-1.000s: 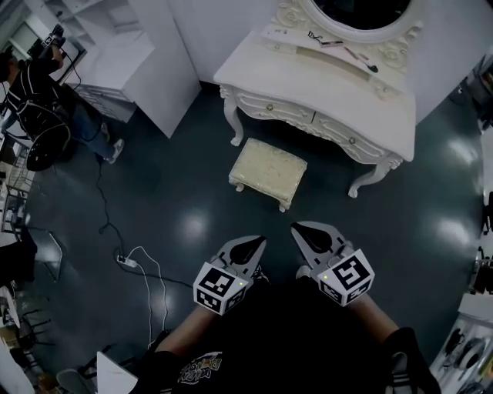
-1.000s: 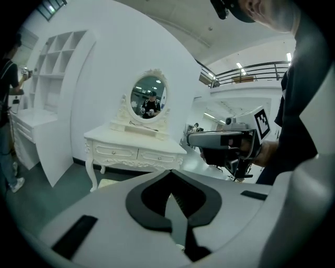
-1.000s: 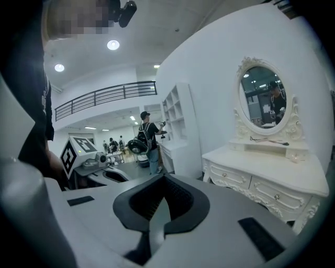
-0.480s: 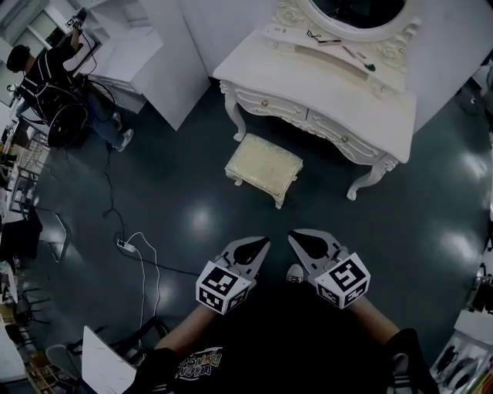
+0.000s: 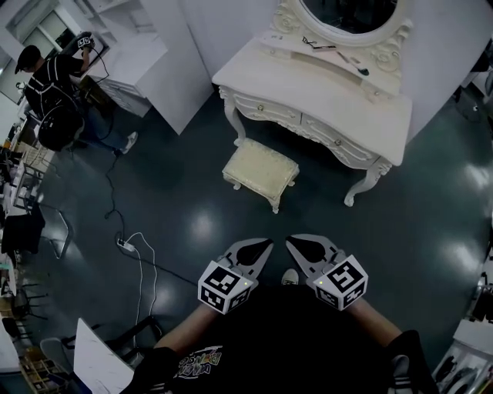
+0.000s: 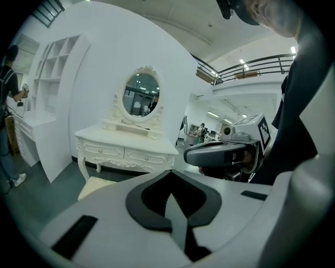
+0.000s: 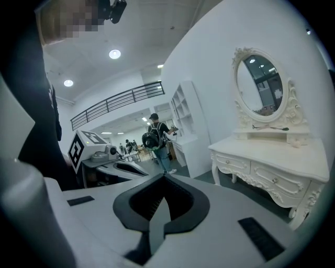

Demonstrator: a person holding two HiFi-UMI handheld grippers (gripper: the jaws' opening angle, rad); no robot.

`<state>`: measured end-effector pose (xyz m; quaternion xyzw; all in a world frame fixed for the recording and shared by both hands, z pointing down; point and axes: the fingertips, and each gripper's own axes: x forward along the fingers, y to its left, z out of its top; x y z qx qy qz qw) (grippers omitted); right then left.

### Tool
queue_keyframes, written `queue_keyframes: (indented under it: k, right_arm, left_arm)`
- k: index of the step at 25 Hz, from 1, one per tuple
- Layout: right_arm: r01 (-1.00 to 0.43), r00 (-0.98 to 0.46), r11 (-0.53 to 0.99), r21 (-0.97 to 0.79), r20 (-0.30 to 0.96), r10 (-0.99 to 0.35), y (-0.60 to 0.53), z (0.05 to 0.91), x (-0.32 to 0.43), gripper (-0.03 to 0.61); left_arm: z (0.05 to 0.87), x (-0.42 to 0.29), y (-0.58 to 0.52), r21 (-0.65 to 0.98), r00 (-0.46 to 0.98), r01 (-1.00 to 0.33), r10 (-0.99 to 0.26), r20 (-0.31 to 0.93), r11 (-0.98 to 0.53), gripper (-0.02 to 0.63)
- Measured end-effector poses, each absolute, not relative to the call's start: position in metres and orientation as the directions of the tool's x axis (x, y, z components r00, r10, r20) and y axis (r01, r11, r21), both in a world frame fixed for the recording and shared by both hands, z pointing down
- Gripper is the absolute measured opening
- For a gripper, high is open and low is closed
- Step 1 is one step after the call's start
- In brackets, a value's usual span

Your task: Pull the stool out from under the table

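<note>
A cream cushioned stool (image 5: 260, 171) with white legs stands on the dark floor at the front edge of the white dressing table (image 5: 331, 100), near its left legs. It also shows low in the left gripper view as the stool (image 6: 97, 186) in front of the table (image 6: 125, 146). My left gripper (image 5: 266, 245) and right gripper (image 5: 291, 242) hang side by side close to my body, well short of the stool. Both are shut with nothing in them. The right gripper view shows the table (image 7: 272, 162) but not the stool.
An oval mirror (image 5: 350, 11) tops the table. White shelving (image 5: 154, 61) stands at the left, with a person (image 5: 54, 85) beside it. A white cable (image 5: 135, 258) lies on the floor left of my grippers. A white panel (image 5: 100, 362) sits at the lower left.
The view has drifted slightly, and the person at the upper left has stepped toward the shelving. Both grippers stay shut and side by side. The stool keeps its place by the table.
</note>
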<state>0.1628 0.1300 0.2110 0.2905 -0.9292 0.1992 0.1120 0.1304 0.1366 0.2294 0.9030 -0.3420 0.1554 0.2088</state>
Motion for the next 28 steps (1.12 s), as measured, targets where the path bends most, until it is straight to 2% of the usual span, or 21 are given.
queue_keyframes:
  k: [12,28]
  right_arm:
    - [-0.606,-0.794,0.734,-0.308,0.293,-0.532,0.155,0.205,0.181,0.028]
    - [-0.564,-0.822,0.771,-0.297,0.284,-0.493,0.181,0.205,0.176,0.029]
  left_arm:
    - [0.223,0.147,0.161,0.217,0.725,-0.663,-0.542,0.425,-0.716,0.008]
    - [0.228,0.148,0.193,0.179,0.714,-0.67,-0.56,0.421,-0.72,0.008]
